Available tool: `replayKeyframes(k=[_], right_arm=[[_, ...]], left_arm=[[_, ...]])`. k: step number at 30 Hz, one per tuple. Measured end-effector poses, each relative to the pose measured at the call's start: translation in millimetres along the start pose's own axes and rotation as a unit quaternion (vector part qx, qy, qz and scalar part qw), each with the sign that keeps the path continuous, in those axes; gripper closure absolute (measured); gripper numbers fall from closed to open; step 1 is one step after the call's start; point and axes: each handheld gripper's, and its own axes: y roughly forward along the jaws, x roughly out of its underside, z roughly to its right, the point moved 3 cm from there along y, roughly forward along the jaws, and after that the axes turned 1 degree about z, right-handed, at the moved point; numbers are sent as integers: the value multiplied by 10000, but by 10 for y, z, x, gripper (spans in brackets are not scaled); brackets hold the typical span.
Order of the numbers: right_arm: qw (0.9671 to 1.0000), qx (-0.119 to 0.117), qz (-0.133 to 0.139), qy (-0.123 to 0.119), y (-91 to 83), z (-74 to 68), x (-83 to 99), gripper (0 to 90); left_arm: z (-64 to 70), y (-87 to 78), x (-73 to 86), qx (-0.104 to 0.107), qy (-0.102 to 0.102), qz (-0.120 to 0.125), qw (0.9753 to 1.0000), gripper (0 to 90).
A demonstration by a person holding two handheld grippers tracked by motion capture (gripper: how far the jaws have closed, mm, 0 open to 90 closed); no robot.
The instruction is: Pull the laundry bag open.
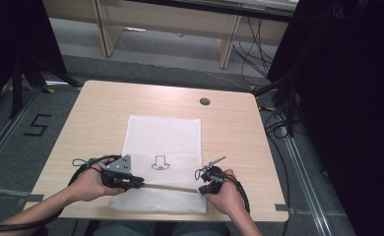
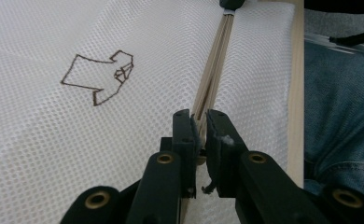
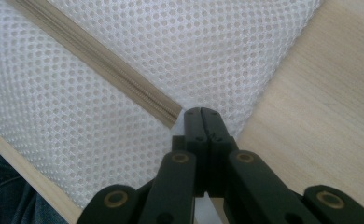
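Note:
A white mesh bag (image 1: 163, 137) lies flat on the wooden table (image 1: 96, 113), with a small brown outline drawing (image 1: 160, 163) (image 2: 101, 77) on it. A beige zipper (image 1: 170, 187) (image 2: 215, 65) (image 3: 101, 58) runs across the bag near its front edge. My left gripper (image 1: 140, 183) (image 2: 199, 119) is shut on the zipper at its left end, where the two zipper halves spread slightly apart. My right gripper (image 1: 201, 189) (image 3: 201, 114) is shut on the bag's mesh at the zipper's right end, close to the bag's right edge.
A round cable hole (image 1: 205, 101) sits at the table's back right. The table's front edge (image 3: 26, 177) runs just behind the bag, with the person's jeans (image 2: 339, 116) below it. Desk legs and cables stand on the floor beyond the table.

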Motion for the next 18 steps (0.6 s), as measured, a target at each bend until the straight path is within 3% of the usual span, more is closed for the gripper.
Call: replayKeyframes(k=[5,6,11,12,18], right_arm=[[10000,3,3,-5,0,1,1,900],[10000,3,3,-5,0,1,1,900],[10000,-13,12,2,0,3,2,900],[10000,-11,11,-1,0,4,2,900],[10000,-4,0,2,-1,1,1,900]], left_arm=[[-10,-18,27,-17,70,-15,10000,820],[-1,-18,33,2,-23,13,10000,820],[-18,-47,60,-54,33,-32,10000,821],[-20,-65,68,-50,-46,-2,10000,821],[-32,-109,107,-73,-55,-21,10000,821]])
